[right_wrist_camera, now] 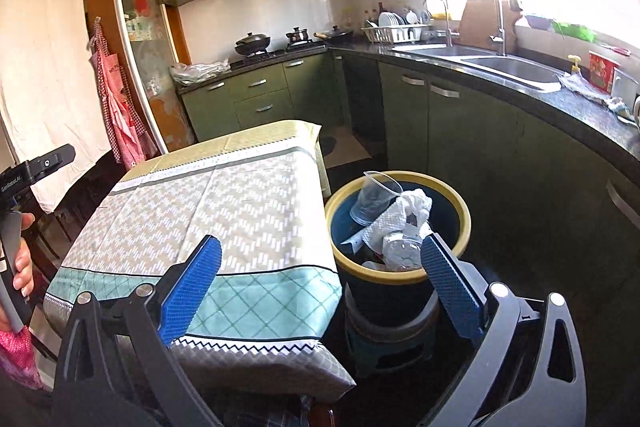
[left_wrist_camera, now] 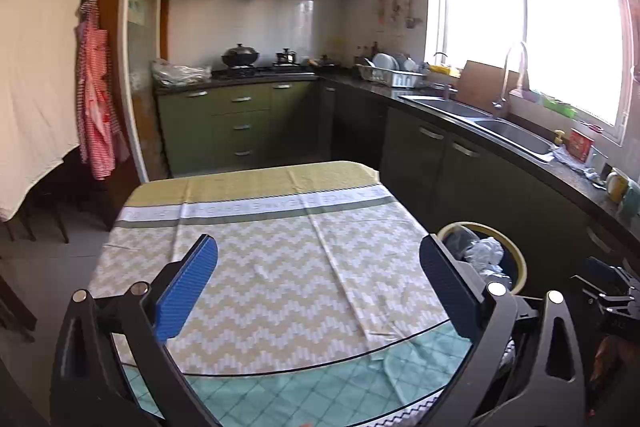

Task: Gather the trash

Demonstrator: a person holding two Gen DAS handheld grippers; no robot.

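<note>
A dark blue bin with a yellow rim (right_wrist_camera: 460,207) stands on a stool right of the table. It holds a clear plastic cup (right_wrist_camera: 374,199), crumpled white paper (right_wrist_camera: 408,211) and a clear wrapper. The bin also shows in the left wrist view (left_wrist_camera: 518,255). My left gripper (left_wrist_camera: 320,259) is open and empty above the table's patterned cloth (left_wrist_camera: 280,267). My right gripper (right_wrist_camera: 320,263) is open and empty, above the gap between the table's right edge and the bin. No trash shows on the cloth.
Green kitchen cabinets and a dark counter (right_wrist_camera: 540,95) with a double sink (right_wrist_camera: 512,67) run along the right. A stove with a wok (left_wrist_camera: 240,55) is at the back. A red apron (left_wrist_camera: 96,107) hangs left. The bin's stool (right_wrist_camera: 384,343) stands on dark floor.
</note>
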